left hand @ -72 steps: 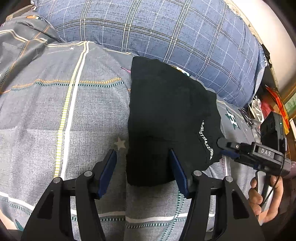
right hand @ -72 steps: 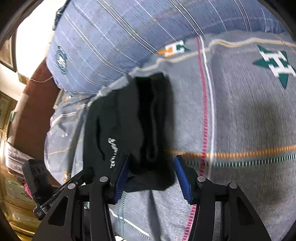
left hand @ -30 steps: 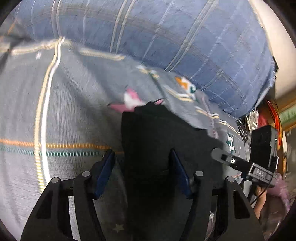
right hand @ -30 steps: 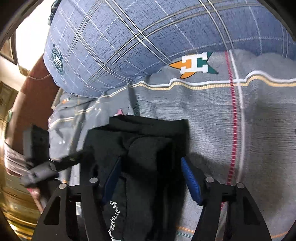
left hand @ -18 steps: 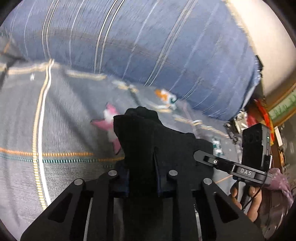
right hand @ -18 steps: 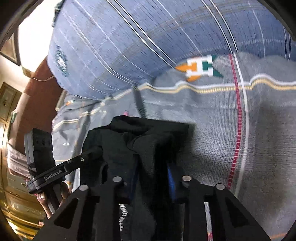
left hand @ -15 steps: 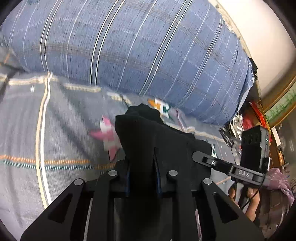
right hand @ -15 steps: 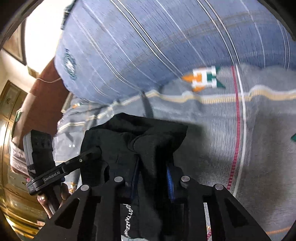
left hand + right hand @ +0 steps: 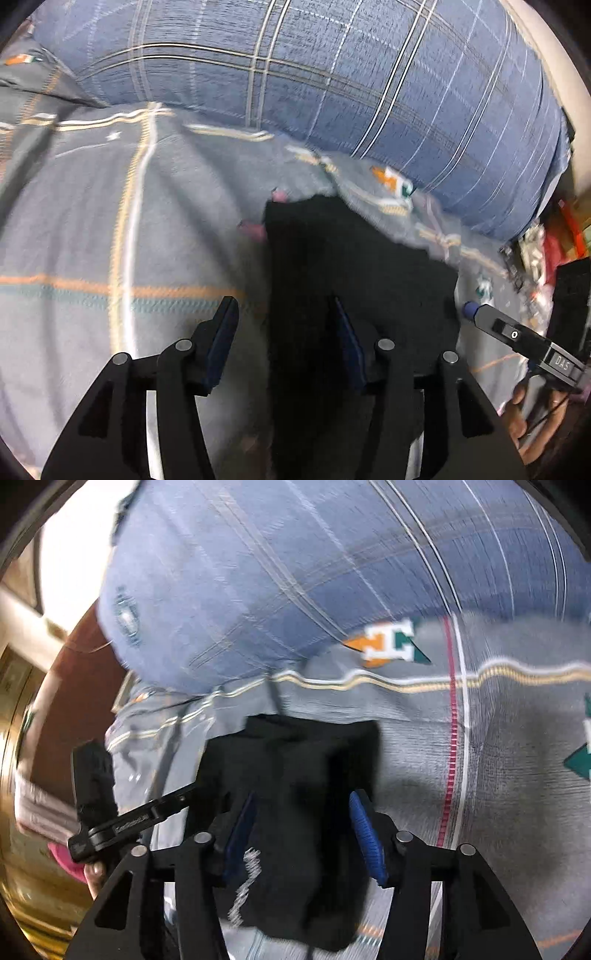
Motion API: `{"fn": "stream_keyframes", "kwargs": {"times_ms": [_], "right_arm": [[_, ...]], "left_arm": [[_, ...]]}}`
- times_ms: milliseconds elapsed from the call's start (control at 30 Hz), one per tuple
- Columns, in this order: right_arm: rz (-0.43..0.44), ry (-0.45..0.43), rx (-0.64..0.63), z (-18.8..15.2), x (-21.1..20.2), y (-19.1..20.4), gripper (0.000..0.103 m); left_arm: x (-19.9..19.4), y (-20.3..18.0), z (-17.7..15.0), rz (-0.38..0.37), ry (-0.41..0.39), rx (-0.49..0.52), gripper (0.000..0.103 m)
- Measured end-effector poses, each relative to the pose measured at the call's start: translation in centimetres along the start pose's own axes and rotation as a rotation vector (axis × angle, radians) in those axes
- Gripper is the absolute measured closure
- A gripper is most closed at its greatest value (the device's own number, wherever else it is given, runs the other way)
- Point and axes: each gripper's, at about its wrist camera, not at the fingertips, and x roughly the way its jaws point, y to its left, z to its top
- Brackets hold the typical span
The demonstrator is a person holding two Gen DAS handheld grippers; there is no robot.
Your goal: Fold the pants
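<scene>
The black pants [image 9: 354, 266] lie folded into a compact bundle on the grey patterned bedspread [image 9: 92, 229], close to the blue plaid pillow. My left gripper [image 9: 284, 325] is open, its fingers straddling the bundle's left edge. In the right wrist view the pants [image 9: 306, 760] show white lettering near the bottom. My right gripper [image 9: 301, 823] is open with its fingers spread over the bundle's right part. The other gripper shows in each view, the right one in the left wrist view [image 9: 517, 336] and the left one in the right wrist view [image 9: 129, 819].
A big blue plaid pillow [image 9: 332, 74] runs along the far side of the bed, right behind the pants; it also fills the top of the right wrist view [image 9: 295, 572]. Clutter [image 9: 546, 251] sits beyond the bed's right edge. Wooden furniture [image 9: 22, 738] stands at the left.
Both grippers were shut on the pants half a second ago, holding the bundle up. Now both have opened and let go, and the bundle lies on the bedspread near the pillow.
</scene>
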Motion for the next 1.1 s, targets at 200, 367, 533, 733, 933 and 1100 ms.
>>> {"fn": "stream_keyframes", "kwargs": {"times_ms": [200,367,533,733,933,1100], "right_arm": [[-0.203,0.117,-0.066,-2.9,3.6,0.2,0.041],[-0.159,0.035,-0.056,-4.4,-0.1,1.1,0.04],[-0.178,0.043,-0.078,-7.5,-1.2,1.5,0.04],[-0.223,0.044,-0.098,-8.6,-1.0,2.3,0.038],[-0.144,-0.113,-0.079,-11.1,-6.1,3.7,0.034],[-0.2,-0.209,-0.142,-12.7,-8.3,5.6,0.03]], "left_arm": [[1.1,-1.4,-3.4,0.095,-0.011,0.056,0.037],[-1.4,-1.2,-4.1,0.099,-0.072,0.053,0.036],[-1.6,-0.8,-6.6,0.125,-0.086,0.068,0.035],[-4.3,-1.0,-7.2,0.167,-0.179,0.059,0.036],[-9.2,-2.3,-11.9,0.256,-0.36,0.114,0.034],[-11.2,-3.7,-14.6,0.305,-0.442,0.168,0.024]]}}
